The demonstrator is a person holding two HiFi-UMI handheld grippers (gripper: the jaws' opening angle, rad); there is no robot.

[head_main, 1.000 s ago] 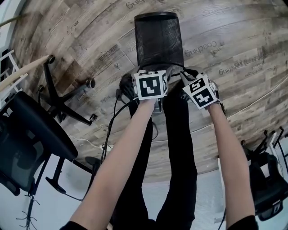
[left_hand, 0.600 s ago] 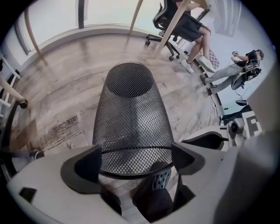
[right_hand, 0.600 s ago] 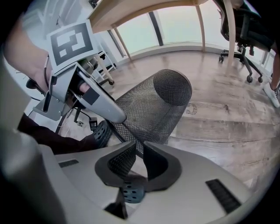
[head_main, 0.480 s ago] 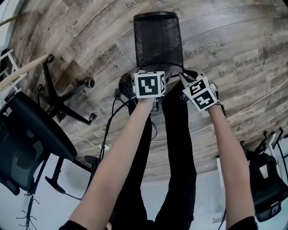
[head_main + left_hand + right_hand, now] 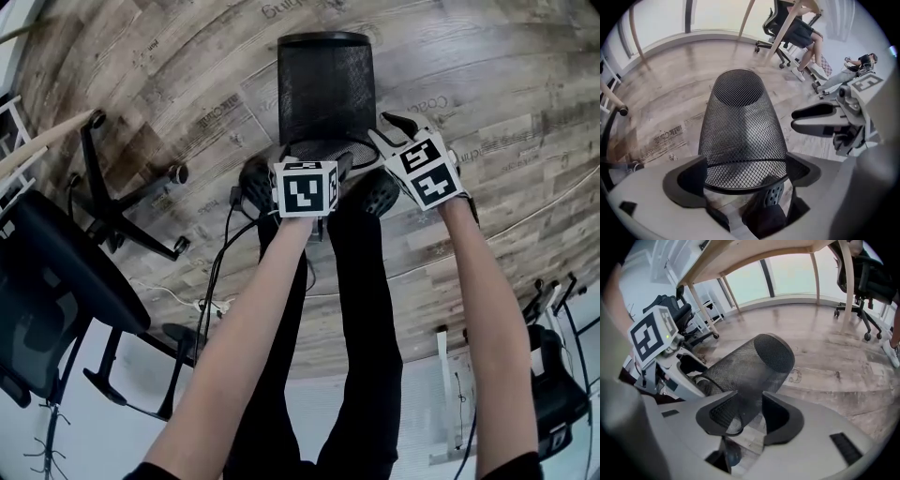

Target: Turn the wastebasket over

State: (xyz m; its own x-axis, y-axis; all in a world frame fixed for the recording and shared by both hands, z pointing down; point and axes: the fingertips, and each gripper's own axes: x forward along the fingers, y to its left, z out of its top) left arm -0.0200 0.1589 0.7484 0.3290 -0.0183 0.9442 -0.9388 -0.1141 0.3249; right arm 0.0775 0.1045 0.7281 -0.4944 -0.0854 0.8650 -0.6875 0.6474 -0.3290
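Just in front of the left claw [image 5: 745,174] the wastebasket [image 5: 326,89] lies on its side on the floor [image 5: 487,75]. Both claws are released and empty, their jaws having just been opening wider, the right claw [image 5: 392,131] beside its rim.

The wood-plank floor [image 5: 169,84], faintly lettered, carries a black mesh wastebasket [image 5: 326,89] lying on its side (closed end away from the person), black shoes [image 5: 373,192] just beside its open rim, dark cables [image 5: 220,272] and an office chair's wheeled base [image 5: 122,202].
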